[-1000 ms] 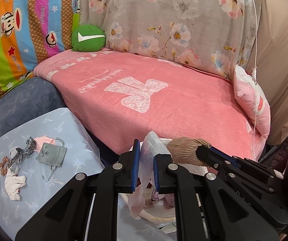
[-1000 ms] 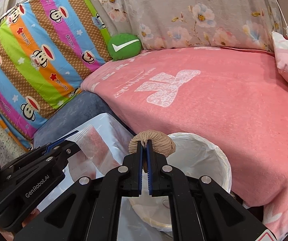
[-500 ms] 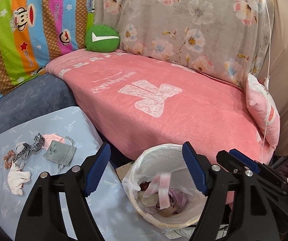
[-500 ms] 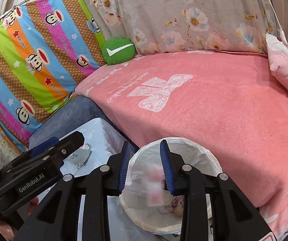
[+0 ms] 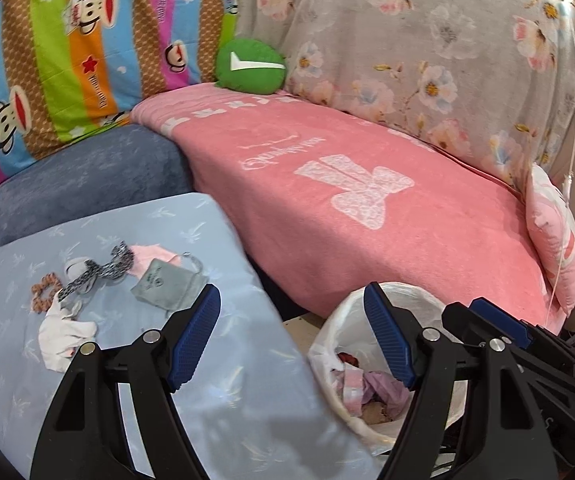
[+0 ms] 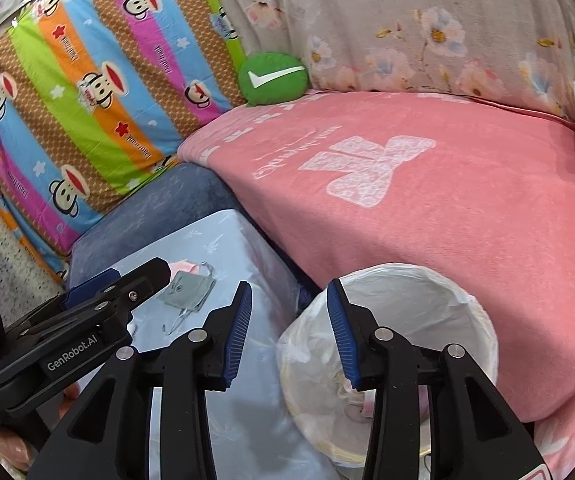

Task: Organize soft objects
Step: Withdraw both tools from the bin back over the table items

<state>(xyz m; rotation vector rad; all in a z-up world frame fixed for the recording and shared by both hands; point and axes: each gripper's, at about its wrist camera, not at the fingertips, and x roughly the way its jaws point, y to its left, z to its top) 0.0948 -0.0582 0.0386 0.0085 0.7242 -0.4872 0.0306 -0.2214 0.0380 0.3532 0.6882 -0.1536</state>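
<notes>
A pink plush blanket with a white bow print (image 5: 367, 208) covers the sofa seat, backed by a grey floral cover and a striped cartoon-monkey cushion (image 6: 87, 92), with a round green pillow bearing a white tick (image 5: 250, 66) wedged in the corner. In front stands a low table under a pale blue leaf-print cloth (image 5: 215, 392), and just beside its right edge a round bin lined with a white plastic bag (image 6: 447, 300).

The left gripper (image 5: 291, 336) is spread wide with nothing between its blue pads; the right gripper (image 6: 289, 334) has just been opening and is likewise empty. Pink and lilac cloth pieces (image 5: 363, 386) lie inside the bin.

Still on the table, well apart from the bin: a small grey drawstring pouch (image 5: 167, 286), a pale pink cloth (image 5: 153, 256) partly under it, a black-and-white patterned ribbon (image 5: 99, 274), an orange scrunchie (image 5: 45, 292) and a white crumpled cloth (image 5: 63, 332).

The likely trouble is the tangle (ribbon, pouch cord and pink cloth overlap): pinching one could drag its neighbours off the table edge. A low pinch could also snag the blue cloth itself. The light liner may fold inward if brushed.
</notes>
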